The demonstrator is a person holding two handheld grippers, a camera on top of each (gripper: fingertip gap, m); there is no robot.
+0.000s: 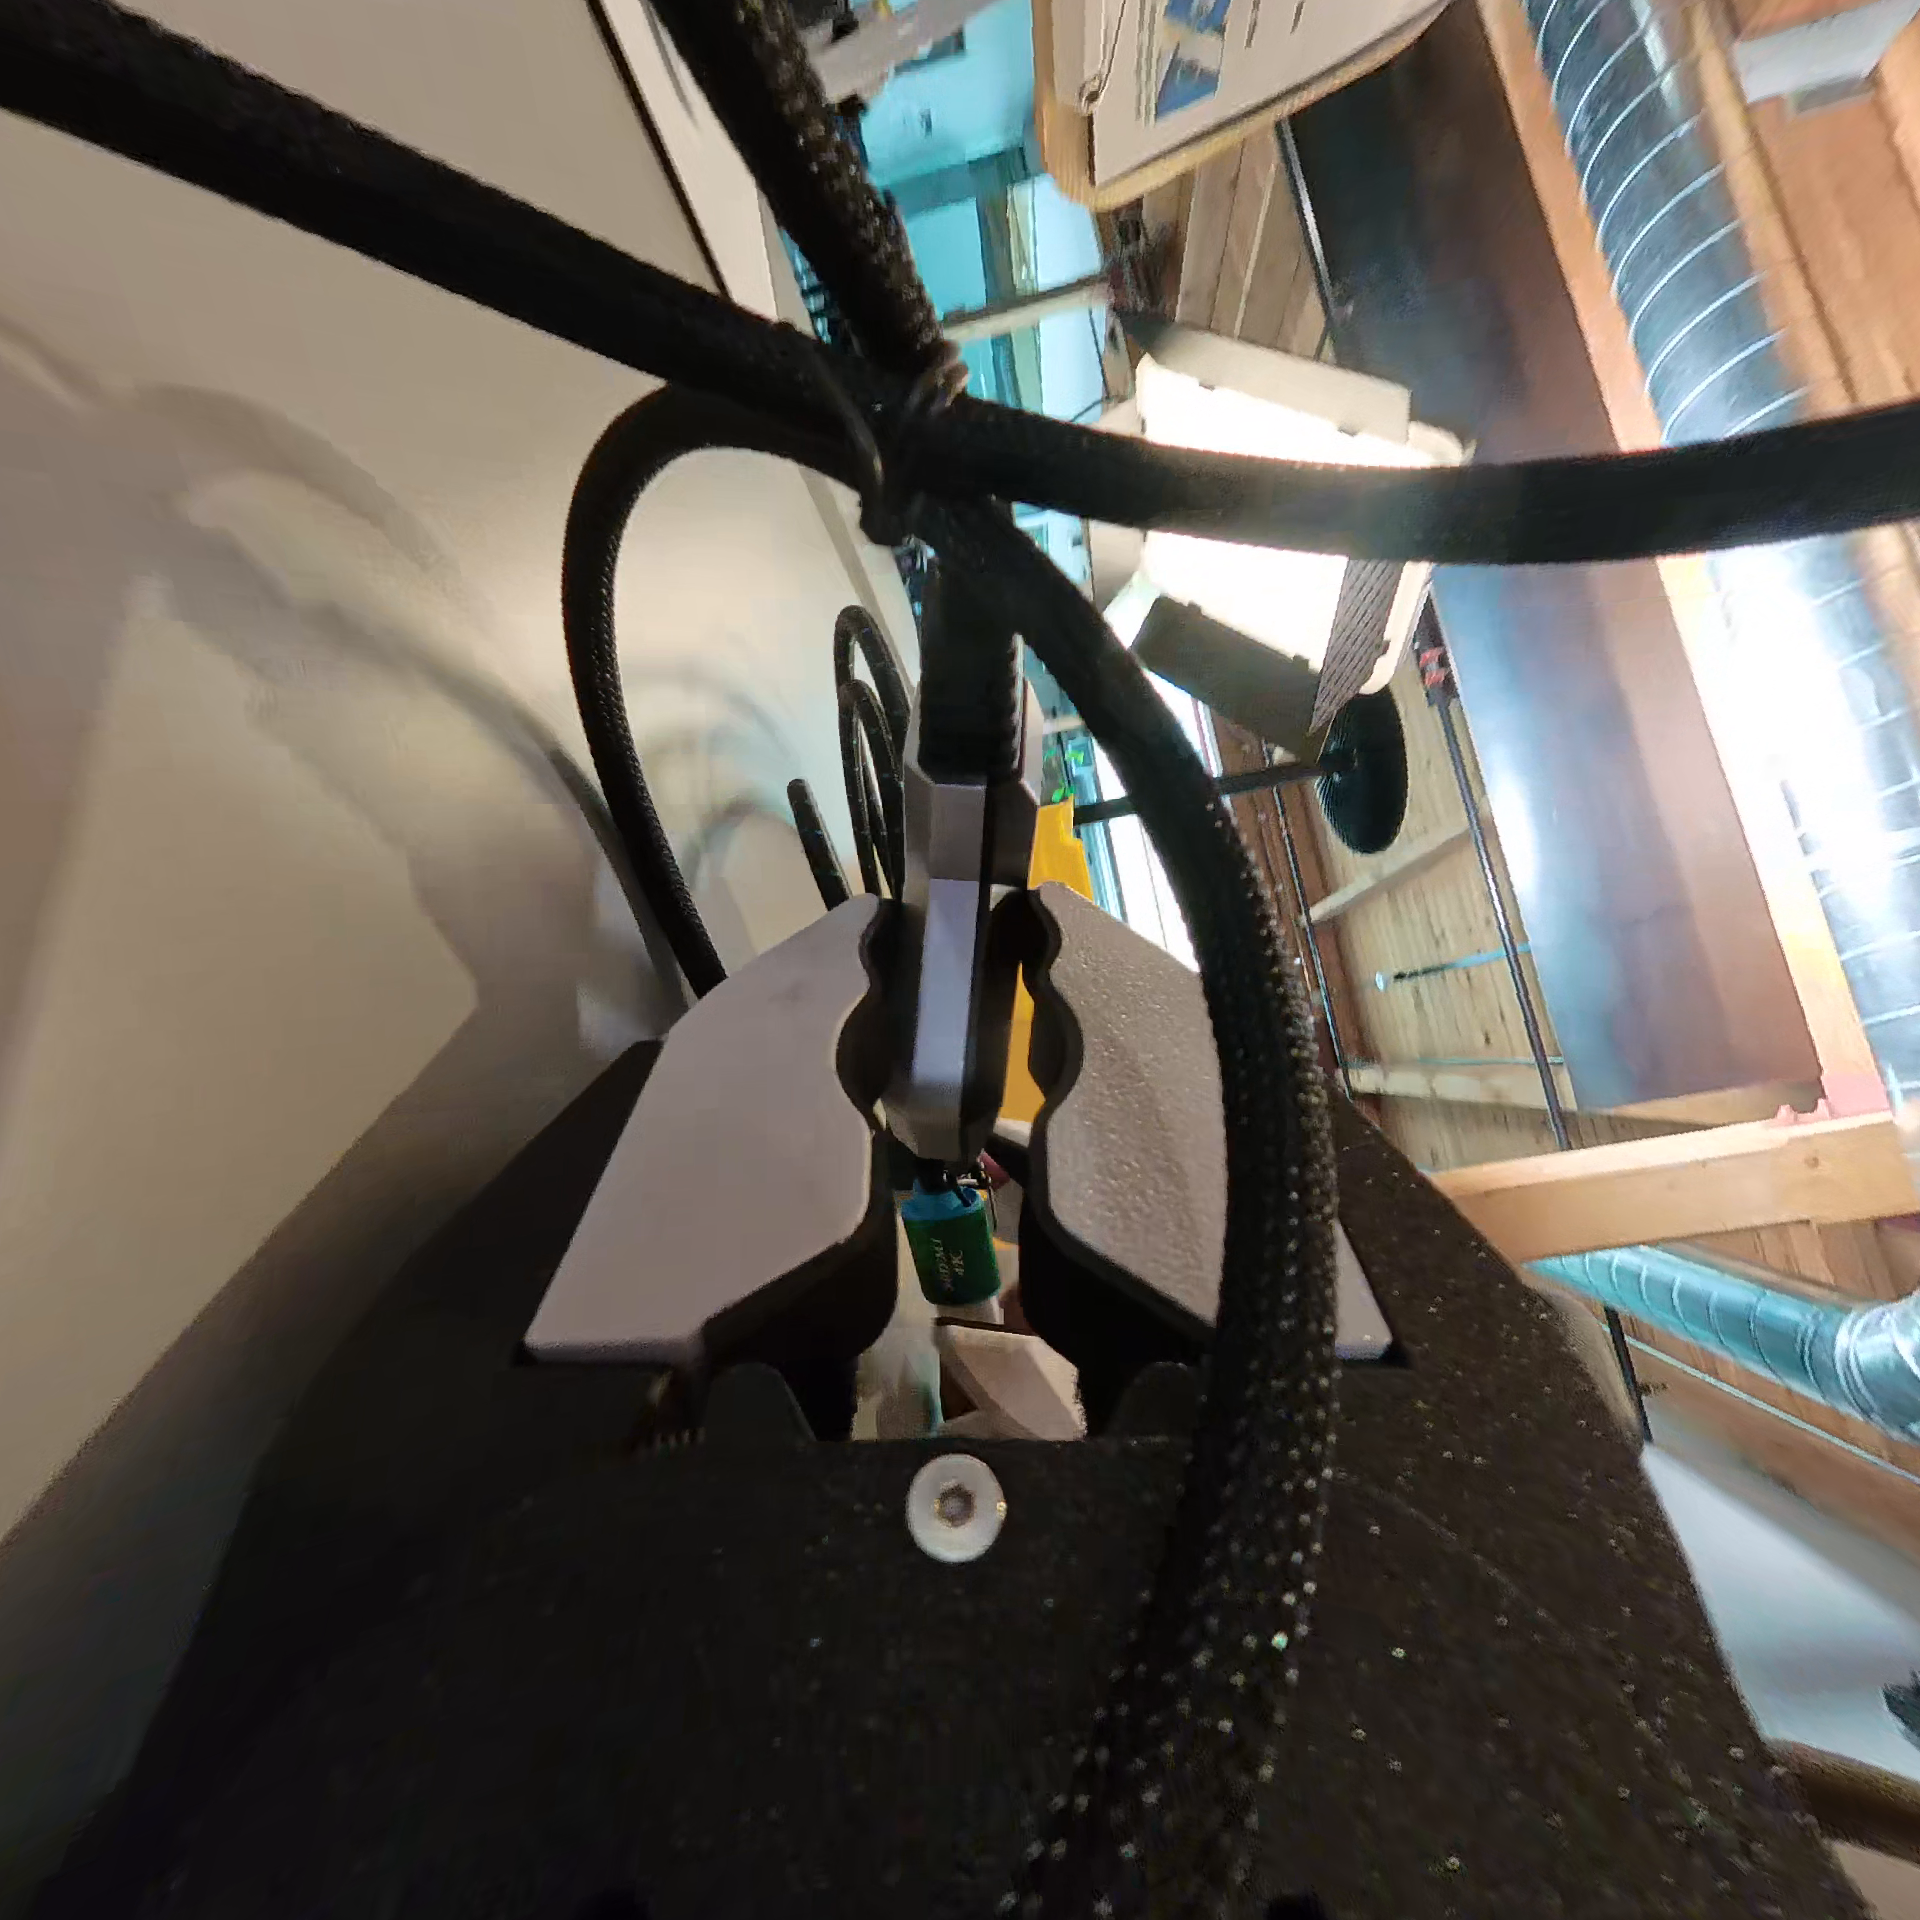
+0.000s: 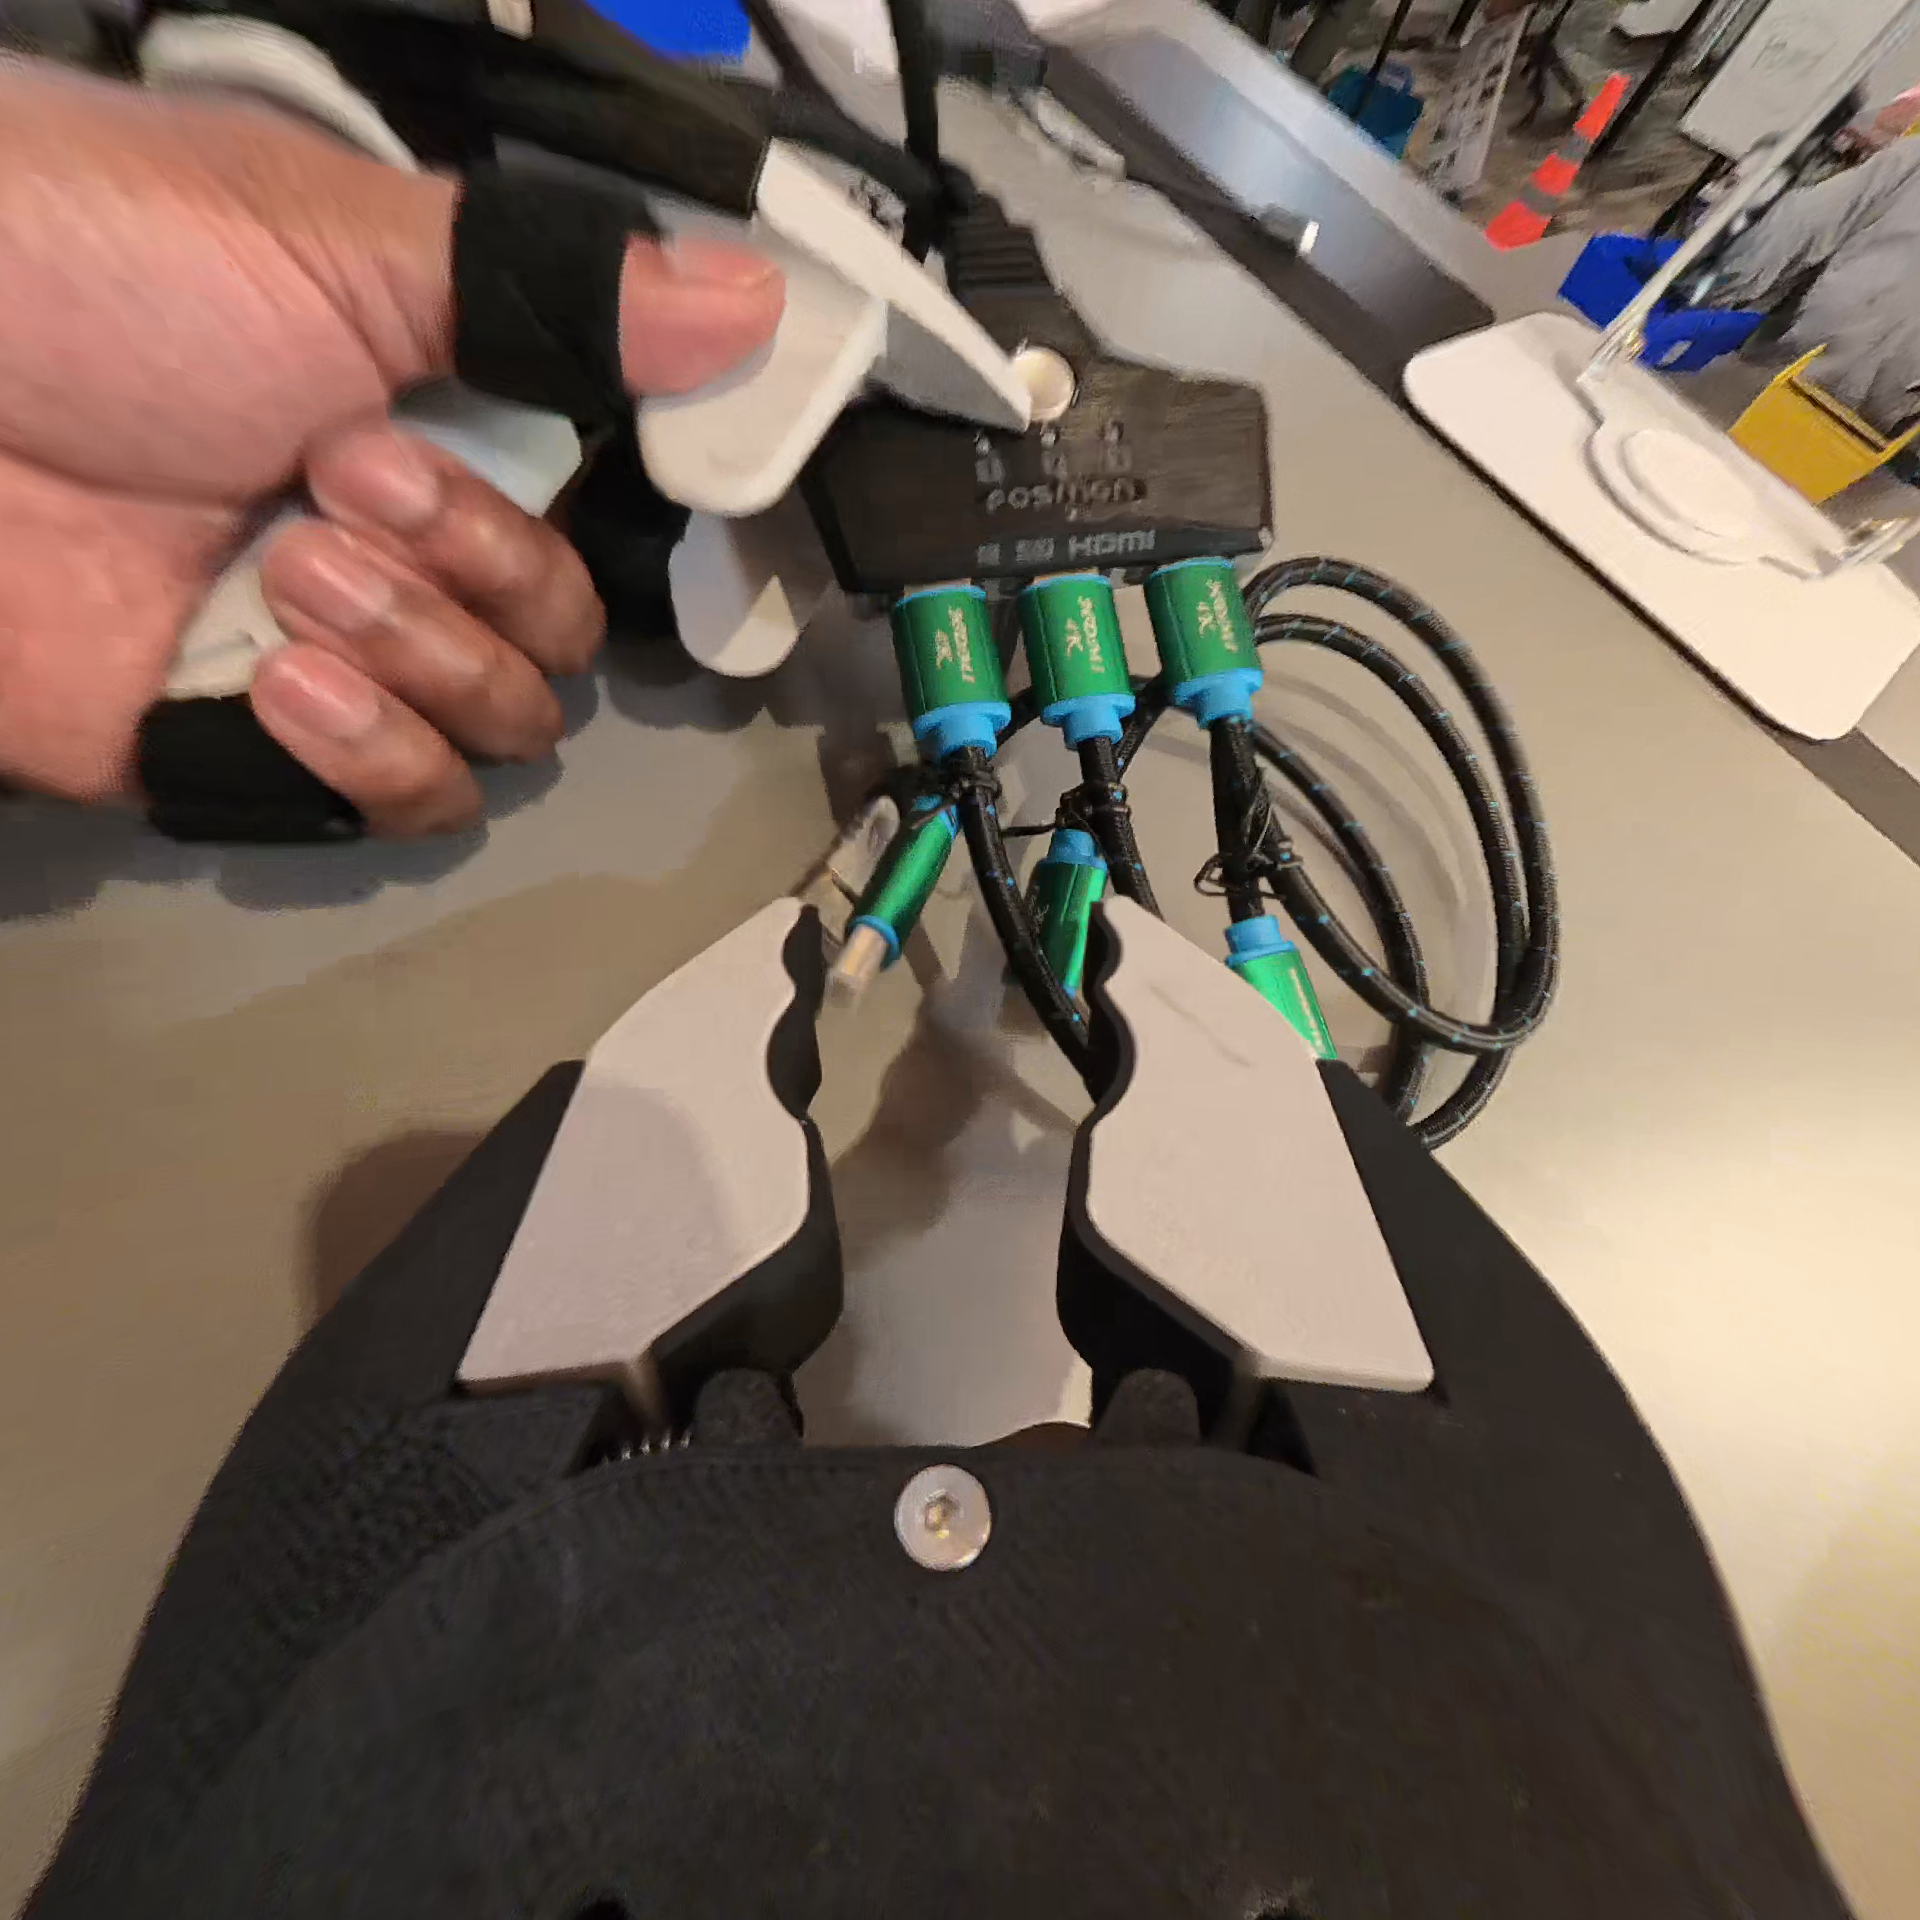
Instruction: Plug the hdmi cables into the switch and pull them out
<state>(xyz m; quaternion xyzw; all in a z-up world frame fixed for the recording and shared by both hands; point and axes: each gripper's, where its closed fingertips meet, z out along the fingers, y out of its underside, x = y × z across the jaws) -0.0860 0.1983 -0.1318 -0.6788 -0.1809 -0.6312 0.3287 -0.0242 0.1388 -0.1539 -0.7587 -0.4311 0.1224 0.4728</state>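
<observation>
- The left gripper has its fingers closed narrowly on the edge of a black switch box, seen end-on in the left wrist view; pad contact on the right side is hard to make out.
- The hand hides most of that gripper.
- The box lies flat, long axis across the worktop, 3 green plugs pointing toward the right gripper.
- Its fingers stand wide apart, gripping nothing, over loose green connectors and coiled cable.
- A white base is cut off at the far right edge.
</observation>
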